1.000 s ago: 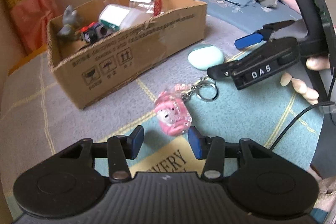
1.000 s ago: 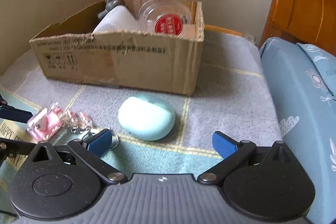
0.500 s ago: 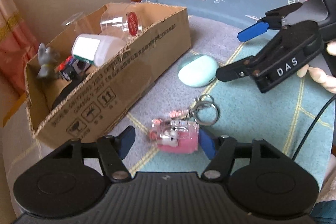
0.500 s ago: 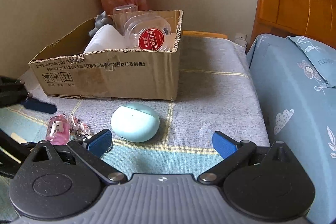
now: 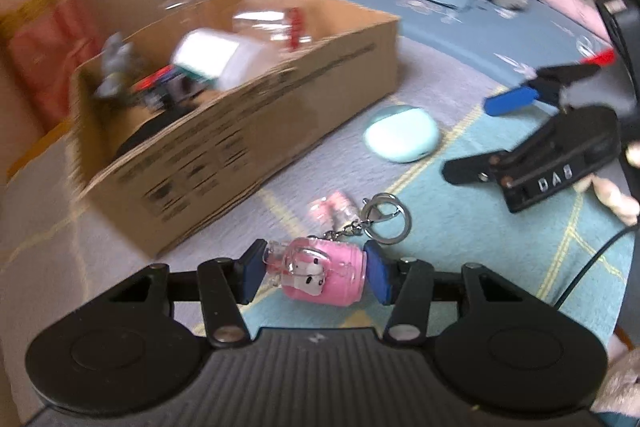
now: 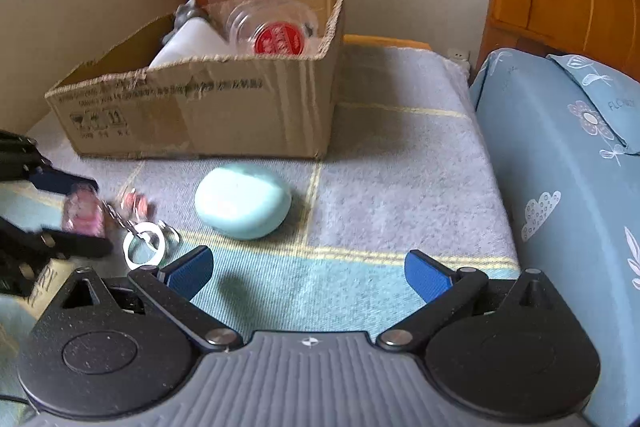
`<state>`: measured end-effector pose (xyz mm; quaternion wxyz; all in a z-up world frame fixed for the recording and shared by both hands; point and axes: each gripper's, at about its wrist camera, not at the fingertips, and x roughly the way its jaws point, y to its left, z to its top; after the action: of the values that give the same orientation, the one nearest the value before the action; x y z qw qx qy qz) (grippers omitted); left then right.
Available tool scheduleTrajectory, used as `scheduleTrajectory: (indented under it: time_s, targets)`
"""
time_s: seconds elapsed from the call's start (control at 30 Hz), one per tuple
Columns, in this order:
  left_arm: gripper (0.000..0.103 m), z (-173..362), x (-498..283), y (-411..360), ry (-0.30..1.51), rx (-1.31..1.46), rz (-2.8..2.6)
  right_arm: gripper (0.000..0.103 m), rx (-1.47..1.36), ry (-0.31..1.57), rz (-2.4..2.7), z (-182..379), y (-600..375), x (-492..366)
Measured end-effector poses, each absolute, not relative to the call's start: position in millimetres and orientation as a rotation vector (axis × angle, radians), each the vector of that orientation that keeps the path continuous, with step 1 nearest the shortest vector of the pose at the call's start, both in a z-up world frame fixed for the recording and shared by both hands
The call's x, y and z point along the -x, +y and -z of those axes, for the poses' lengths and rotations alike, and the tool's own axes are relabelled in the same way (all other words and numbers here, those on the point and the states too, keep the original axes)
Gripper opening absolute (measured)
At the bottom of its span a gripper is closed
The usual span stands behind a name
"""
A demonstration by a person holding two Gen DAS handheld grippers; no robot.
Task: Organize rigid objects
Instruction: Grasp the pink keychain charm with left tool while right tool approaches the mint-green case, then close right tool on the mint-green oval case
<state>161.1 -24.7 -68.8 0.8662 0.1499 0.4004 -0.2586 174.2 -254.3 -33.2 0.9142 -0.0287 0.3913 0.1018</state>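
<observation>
The left tongs (image 5: 315,273) are closing on the pink keychain charm (image 5: 320,273), and both blue pads already touch its ends, so the charm is gripped low and near, just in front of the cardboard box (image 5: 240,131). Its chain and metal ring (image 5: 386,217) trail toward the far right over the patterned cloth (image 5: 480,227). The right tongs (image 6: 309,273) hang released, pads well apart with nothing between them, above the cloth near the mint green case (image 6: 243,201).

Judging by the layout, the job is partly done: the box already holds a white container (image 5: 216,61), a clear tub with a red label (image 6: 276,27), a grey figurine (image 5: 114,67) and some small dark items. Two pieces remain outside, the charm now in the grip and the mint case lying between the box and the right tongs. The charm likely goes into the box next, then the case.

The left view is smeared by motion, so the box print and the small items inside are unreadable. Whether the charm has left the cloth I cannot tell. The box floor is hidden behind its near wall, and the surface under the cloth is covered.
</observation>
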Motion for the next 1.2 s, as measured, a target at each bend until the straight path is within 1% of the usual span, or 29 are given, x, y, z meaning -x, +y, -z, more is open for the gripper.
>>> scheduleTrajectory:
  time_s: [0.1,0.3,0.5,0.8,0.93,1.17,1.2]
  targets:
    - [0.051,69,-160,-8,0.857,-0.256,0.459,0.103,0.118,0.799,-0.211,36,-245,-173]
    - [0.051,71,-150,27,0.871,-0.131,0.296,0.103,0.136,0.786,-0.263,37,-223,-176]
    - [0.051,72,-143,22,0.853,-0.162,0.302,0.103,0.149,0.78,-0.296,36,-204,-185]
    - [0.051,77,-143,22,0.855,-0.132,0.302,0.103,0.143,0.767,-0.289,35,-194,-194]
    - [0.051,77,-143,22,0.853,-0.129,0.306,0.092,0.142,0.751,-0.283,34,-191,-197]
    - [0.051,77,-141,24,0.856,-0.126,0.313,0.082,0.141,0.742,-0.272,32,-191,-200]
    - [0.051,77,-141,24,0.857,-0.126,0.316,0.079,0.141,0.739,-0.268,32,-191,-200]
